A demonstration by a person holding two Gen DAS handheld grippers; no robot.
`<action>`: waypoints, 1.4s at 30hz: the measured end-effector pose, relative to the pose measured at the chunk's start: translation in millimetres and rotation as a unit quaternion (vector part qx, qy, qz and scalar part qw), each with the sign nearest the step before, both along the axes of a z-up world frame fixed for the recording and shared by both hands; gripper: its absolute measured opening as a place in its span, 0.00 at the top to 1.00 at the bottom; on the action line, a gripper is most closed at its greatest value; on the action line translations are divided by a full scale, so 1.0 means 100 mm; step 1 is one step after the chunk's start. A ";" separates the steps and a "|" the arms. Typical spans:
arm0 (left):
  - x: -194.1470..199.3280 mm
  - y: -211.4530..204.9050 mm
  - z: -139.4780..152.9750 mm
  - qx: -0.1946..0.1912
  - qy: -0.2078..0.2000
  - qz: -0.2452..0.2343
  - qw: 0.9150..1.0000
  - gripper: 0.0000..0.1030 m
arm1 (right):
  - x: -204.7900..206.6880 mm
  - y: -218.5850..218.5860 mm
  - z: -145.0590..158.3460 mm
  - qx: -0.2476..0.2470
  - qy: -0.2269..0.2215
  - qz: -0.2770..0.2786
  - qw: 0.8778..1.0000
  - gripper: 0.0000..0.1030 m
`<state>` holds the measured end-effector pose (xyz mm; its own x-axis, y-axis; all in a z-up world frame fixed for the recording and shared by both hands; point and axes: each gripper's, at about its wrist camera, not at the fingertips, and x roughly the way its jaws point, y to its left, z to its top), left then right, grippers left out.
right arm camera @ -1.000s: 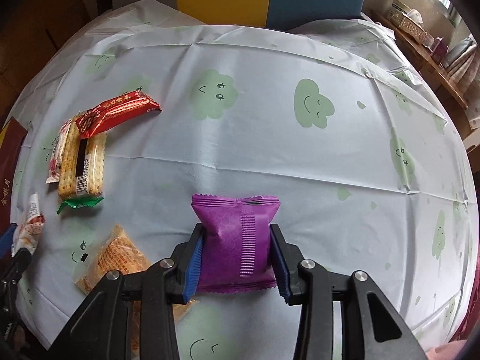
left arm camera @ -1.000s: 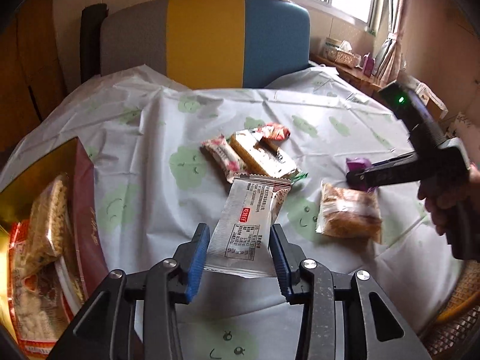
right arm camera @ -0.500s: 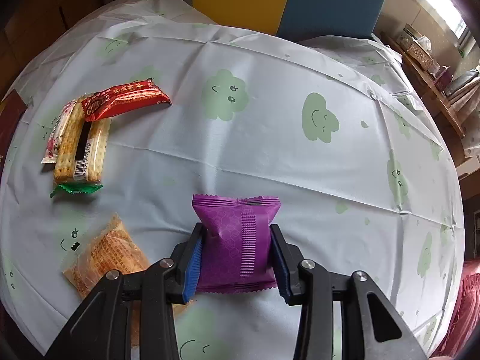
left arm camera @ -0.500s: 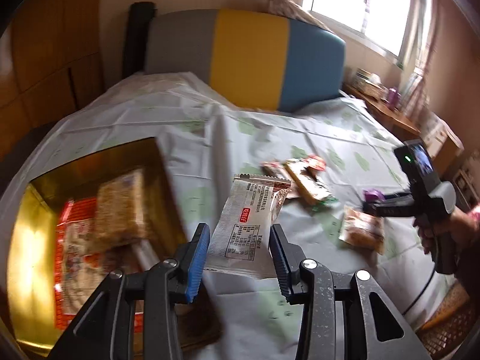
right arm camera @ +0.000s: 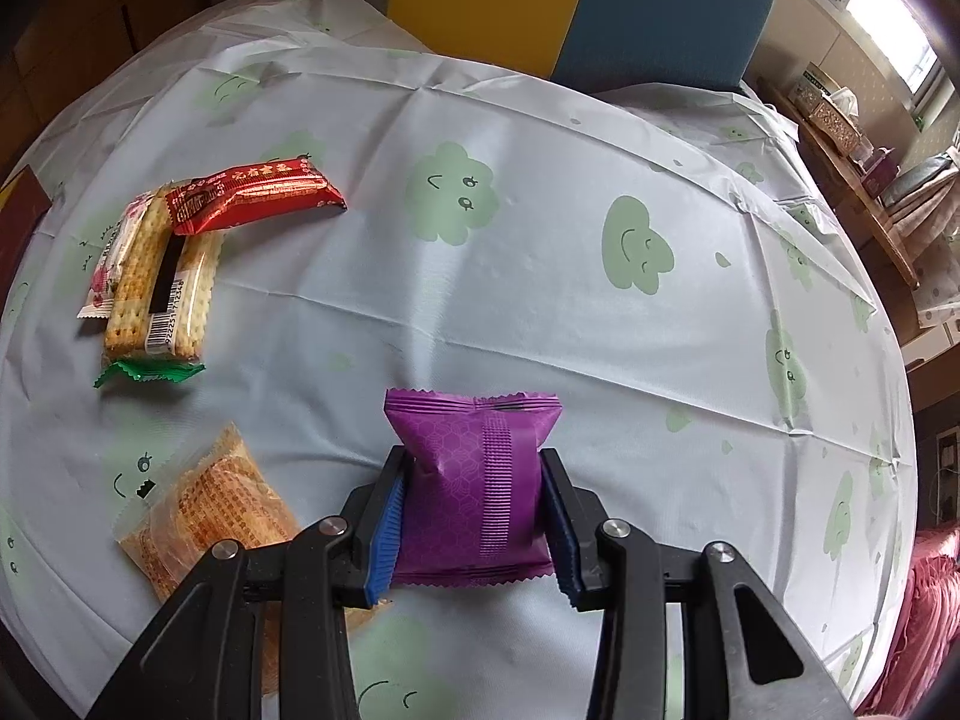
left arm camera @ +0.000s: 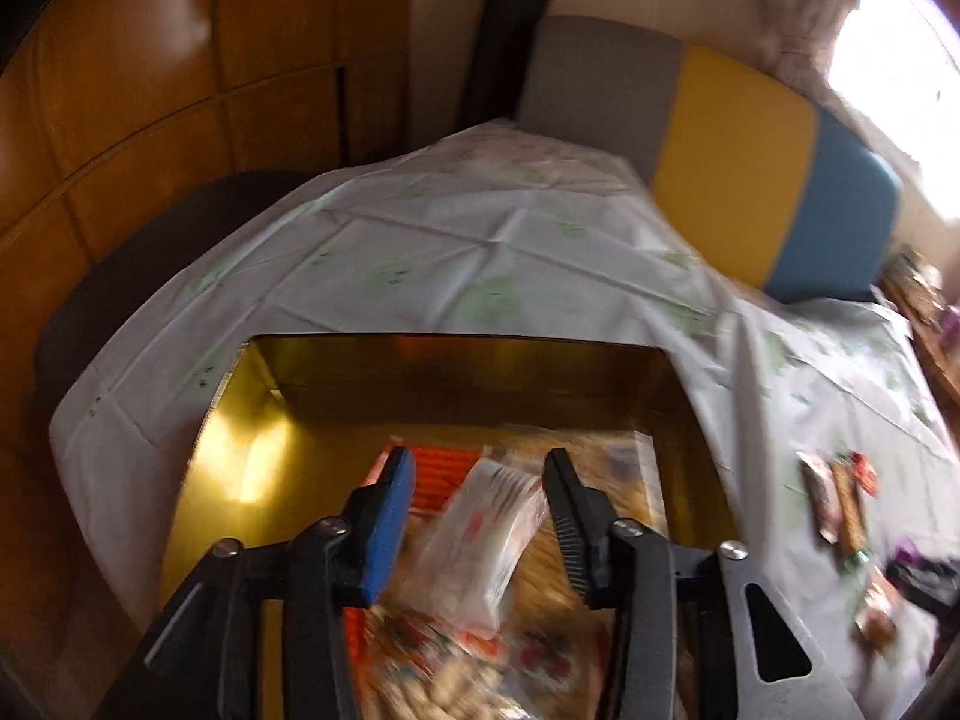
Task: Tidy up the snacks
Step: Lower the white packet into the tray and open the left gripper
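Swinging over from the table, the left gripper (left arm camera: 477, 516) now hangs above the gold box (left arm camera: 456, 354), fingers spread, the silver packet (left arm camera: 480, 540) loose between them atop the boxed snacks. Right gripper (right arm camera: 474, 510) stays clamped on the purple packet (right arm camera: 474, 480) above the tablecloth (right arm camera: 540, 300).

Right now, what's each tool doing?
Left tool: open above the gold box, white packet loose between its fingers.
Right tool: closed on the purple packet.

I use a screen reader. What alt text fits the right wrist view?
The right gripper pinches a purple snack packet above a cloud-print tablecloth. To its left lie a red wrapper, a cracker pack and an orange packet.
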<state>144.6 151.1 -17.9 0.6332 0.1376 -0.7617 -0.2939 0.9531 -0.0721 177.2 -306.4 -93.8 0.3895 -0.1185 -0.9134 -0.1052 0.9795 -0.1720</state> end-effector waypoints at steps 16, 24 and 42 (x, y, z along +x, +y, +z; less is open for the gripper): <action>-0.60 -0.15 -0.25 0.027 0.044 0.023 0.998 0.51 | 0.02 0.02 0.01 -0.017 -0.002 0.013 1.000 0.59; -0.83 -0.29 -0.17 0.047 0.026 0.010 0.998 0.51 | -0.01 0.05 0.00 -0.028 -0.008 0.014 0.999 0.60; -1.04 -0.43 -0.20 0.047 0.022 -0.019 0.998 0.51 | 0.00 -0.11 0.27 0.017 -0.057 -0.025 0.998 0.61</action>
